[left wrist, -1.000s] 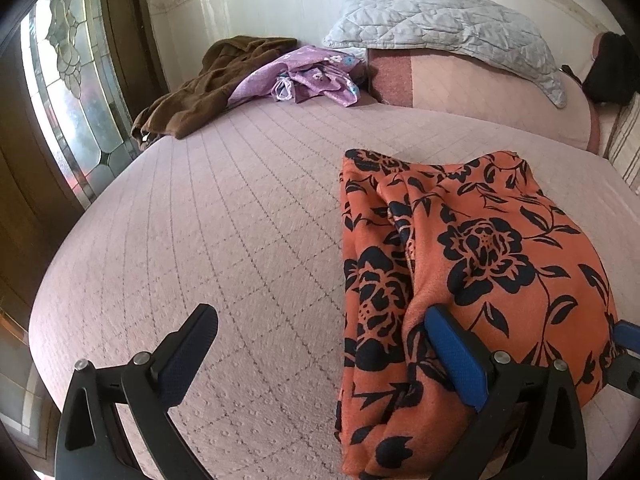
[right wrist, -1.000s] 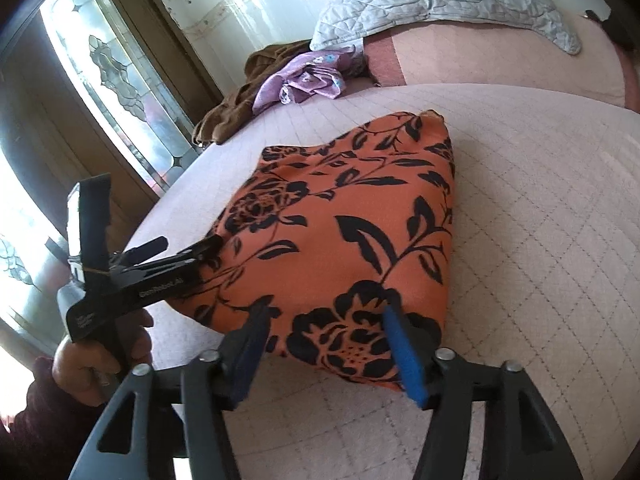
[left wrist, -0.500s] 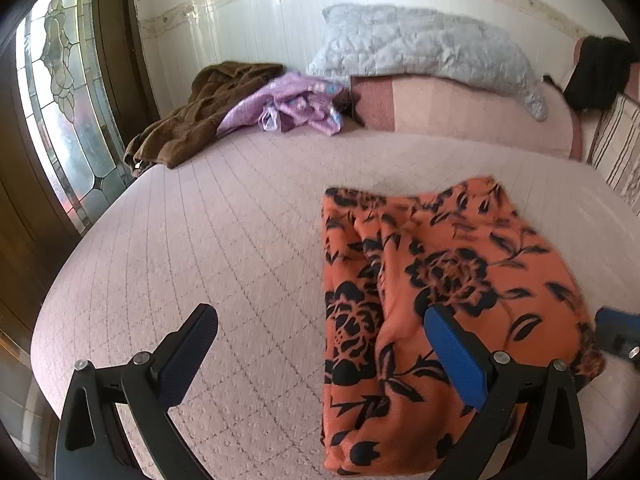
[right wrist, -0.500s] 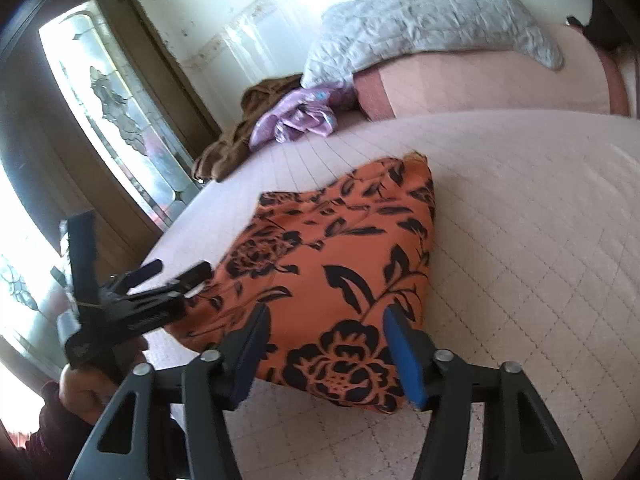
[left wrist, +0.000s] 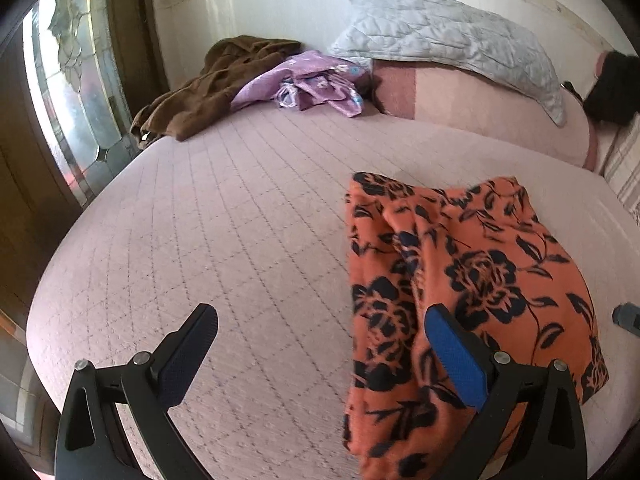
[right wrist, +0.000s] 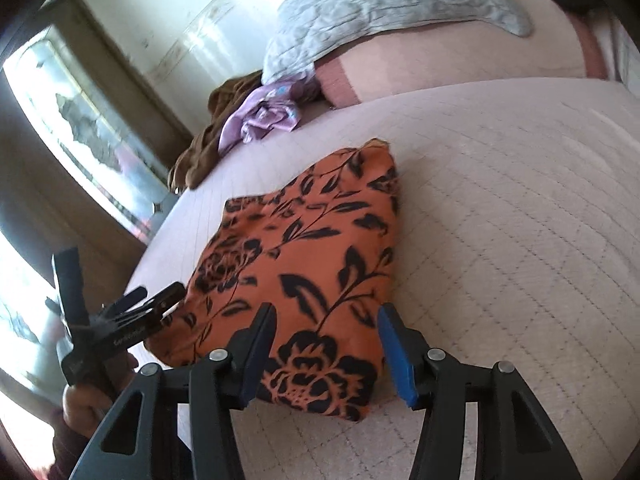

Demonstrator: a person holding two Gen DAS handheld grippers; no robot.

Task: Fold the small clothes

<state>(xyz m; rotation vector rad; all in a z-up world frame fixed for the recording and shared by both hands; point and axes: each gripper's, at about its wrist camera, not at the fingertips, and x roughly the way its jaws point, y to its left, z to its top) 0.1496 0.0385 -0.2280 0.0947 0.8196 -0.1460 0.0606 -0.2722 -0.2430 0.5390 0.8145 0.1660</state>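
An orange garment with black flowers [left wrist: 472, 280] lies folded on the pink quilted bed [left wrist: 240, 240]; it also shows in the right wrist view [right wrist: 304, 264]. My left gripper [left wrist: 320, 336] is open and empty, above the garment's left edge. My right gripper [right wrist: 326, 332] is open and empty, over the garment's near end. The left gripper shows in the right wrist view [right wrist: 152, 300], beside the garment's left edge. One tip of the right gripper shows at the right edge of the left wrist view [left wrist: 626, 318].
A brown garment [left wrist: 216, 84] and a purple garment [left wrist: 308, 84] lie heaped at the bed's far left. A grey quilted pillow [left wrist: 452, 44] rests on a pink bolster [left wrist: 480, 116]. A stained-glass window [left wrist: 76, 92] stands left of the bed.
Both grippers have drawn back and up from the garment, open all the while. The folded garment has stayed in place on the bed.
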